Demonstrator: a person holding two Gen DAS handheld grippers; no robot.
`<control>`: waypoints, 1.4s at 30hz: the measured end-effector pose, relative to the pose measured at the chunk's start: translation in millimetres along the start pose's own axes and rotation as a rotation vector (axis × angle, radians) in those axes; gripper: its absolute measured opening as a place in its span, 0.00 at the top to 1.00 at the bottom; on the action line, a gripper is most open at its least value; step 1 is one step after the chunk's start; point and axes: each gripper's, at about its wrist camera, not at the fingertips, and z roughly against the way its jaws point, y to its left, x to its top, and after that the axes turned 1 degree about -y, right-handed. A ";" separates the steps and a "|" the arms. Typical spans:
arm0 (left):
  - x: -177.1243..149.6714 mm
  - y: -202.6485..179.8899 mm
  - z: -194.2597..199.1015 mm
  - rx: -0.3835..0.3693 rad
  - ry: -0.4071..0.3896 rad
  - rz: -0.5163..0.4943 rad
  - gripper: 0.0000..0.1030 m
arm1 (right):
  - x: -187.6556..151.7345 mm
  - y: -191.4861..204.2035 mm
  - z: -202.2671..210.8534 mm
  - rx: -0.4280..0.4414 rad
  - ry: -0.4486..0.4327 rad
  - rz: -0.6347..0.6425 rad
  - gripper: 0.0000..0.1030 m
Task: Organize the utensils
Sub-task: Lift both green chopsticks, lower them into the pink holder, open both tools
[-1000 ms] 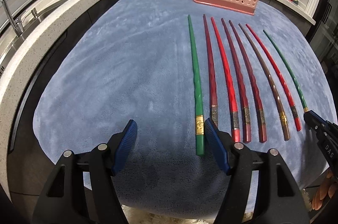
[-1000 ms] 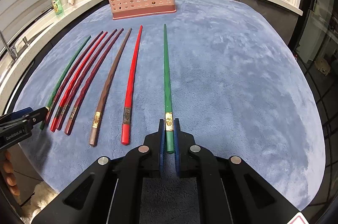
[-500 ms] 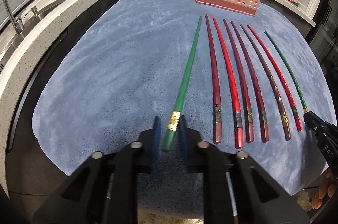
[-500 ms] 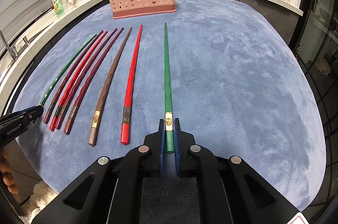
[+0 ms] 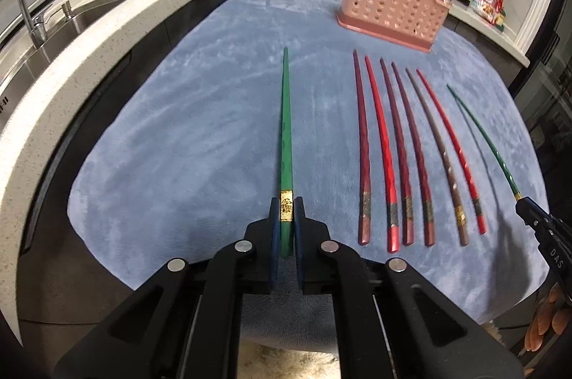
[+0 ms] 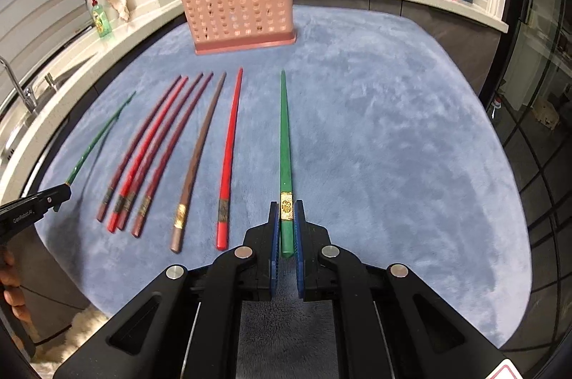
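Left gripper (image 5: 285,218), jaws just closed, clamps one green chopstick (image 5: 286,128) at its gold band. Right gripper (image 6: 286,221) clamps the other green chopstick (image 6: 285,143) likewise. Six red and brown chopsticks (image 5: 389,157) lying between them on the blue mat (image 5: 178,146), pink holder (image 6: 237,10) beyond.

- Blue mat (image 5: 200,136): plush cloth, matt, brushed nap.
- Green chopstick (image 5: 286,143): glossy lacquer, gold band at its 6 o'clock end.
- Pink utensil holder (image 6: 237,10): matt perforated plastic.
- Countertop (image 5: 89,57): speckled, smooth stone look.
- Faucet (image 5: 30,18): shiny metal.
- Gripper pads (image 6: 274,236): ribbed blue rubber.
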 end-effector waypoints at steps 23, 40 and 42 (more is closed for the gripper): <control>133.0 -1.2 79.1 -0.028 -0.269 -0.026 0.94 | 141.3 -28.8 80.9 0.055 -0.307 -0.075 0.93; 260.7 -41.0 114.4 -0.139 -0.456 -0.067 0.94 | 247.9 -24.0 82.7 0.157 -0.470 -0.131 0.93; 279.1 -47.5 122.0 -0.166 -0.490 -0.064 0.94 | 267.9 -22.4 84.2 0.186 -0.500 -0.144 0.93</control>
